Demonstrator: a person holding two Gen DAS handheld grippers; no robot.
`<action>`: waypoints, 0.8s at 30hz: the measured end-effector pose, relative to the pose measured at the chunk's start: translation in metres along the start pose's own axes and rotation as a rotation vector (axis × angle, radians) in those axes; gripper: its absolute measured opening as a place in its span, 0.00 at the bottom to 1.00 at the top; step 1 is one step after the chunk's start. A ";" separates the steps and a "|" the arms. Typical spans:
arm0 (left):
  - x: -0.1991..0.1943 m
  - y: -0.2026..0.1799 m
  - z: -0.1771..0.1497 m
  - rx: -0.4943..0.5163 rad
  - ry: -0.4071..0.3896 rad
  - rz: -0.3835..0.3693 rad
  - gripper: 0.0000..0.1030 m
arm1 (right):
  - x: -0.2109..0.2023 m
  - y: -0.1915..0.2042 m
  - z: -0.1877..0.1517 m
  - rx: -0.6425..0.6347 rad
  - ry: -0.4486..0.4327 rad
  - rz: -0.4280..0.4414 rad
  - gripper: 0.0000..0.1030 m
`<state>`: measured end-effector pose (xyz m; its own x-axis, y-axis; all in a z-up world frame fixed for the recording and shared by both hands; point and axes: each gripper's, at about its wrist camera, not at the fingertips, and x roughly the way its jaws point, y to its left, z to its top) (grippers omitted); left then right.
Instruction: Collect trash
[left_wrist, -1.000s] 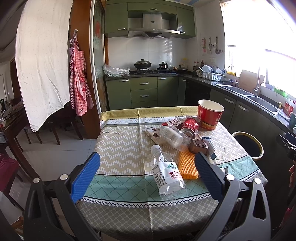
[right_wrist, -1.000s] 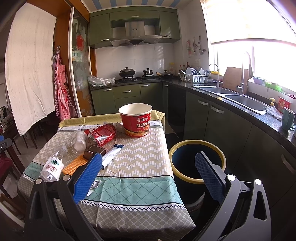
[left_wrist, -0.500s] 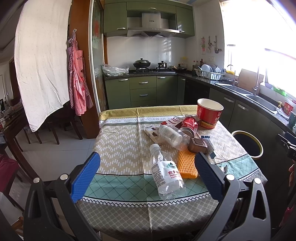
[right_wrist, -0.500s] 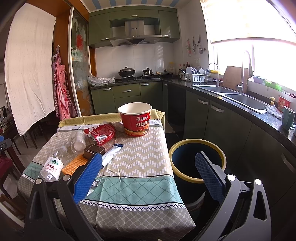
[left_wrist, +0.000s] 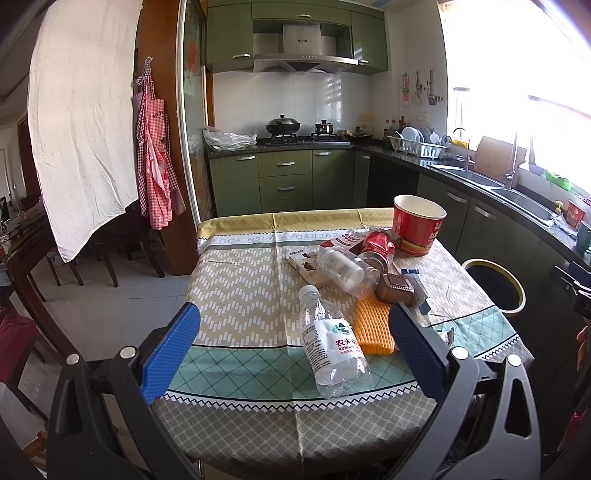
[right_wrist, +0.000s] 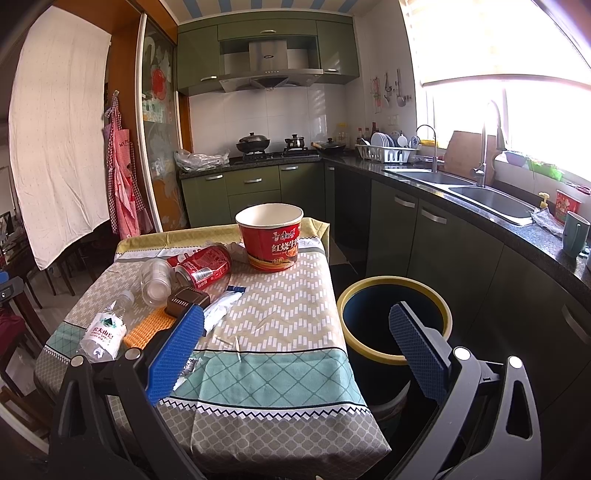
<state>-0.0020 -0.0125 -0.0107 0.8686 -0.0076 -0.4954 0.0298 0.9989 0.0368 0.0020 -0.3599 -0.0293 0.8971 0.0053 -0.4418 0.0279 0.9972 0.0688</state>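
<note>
While both tools hover short of the trash, the scene reads so:
Left tool (left_wrist: 293, 347): fingers wide apart, empty — held over the near edge of the worktop (left_wrist: 240, 295).
Right tool (right_wrist: 295, 343): fingers wide apart, empty, between worktop corner and bin.
Water bottle (left_wrist: 332, 347): lying on its side, just beside the orange mesh piece (left_wrist: 373, 326).
Noodle cup (right_wrist: 270, 236): upright at the far right — red can (right_wrist: 203, 266) lying beside it.
Bin (right_wrist: 391, 295): on the floor, right of the worktop.
</note>
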 end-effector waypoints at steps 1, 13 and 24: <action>0.000 0.000 0.001 0.001 0.000 0.001 0.95 | 0.000 0.000 0.000 0.001 0.000 0.001 0.96; 0.002 0.001 -0.002 0.004 0.010 -0.002 0.95 | 0.002 0.000 -0.001 0.001 0.005 0.000 0.96; 0.016 0.002 0.004 0.010 0.054 -0.005 0.94 | 0.018 -0.001 -0.002 -0.014 0.038 0.012 0.96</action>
<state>0.0140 -0.0112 -0.0146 0.8403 -0.0098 -0.5421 0.0391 0.9983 0.0425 0.0170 -0.3606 -0.0384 0.8799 0.0200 -0.4748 0.0109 0.9980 0.0621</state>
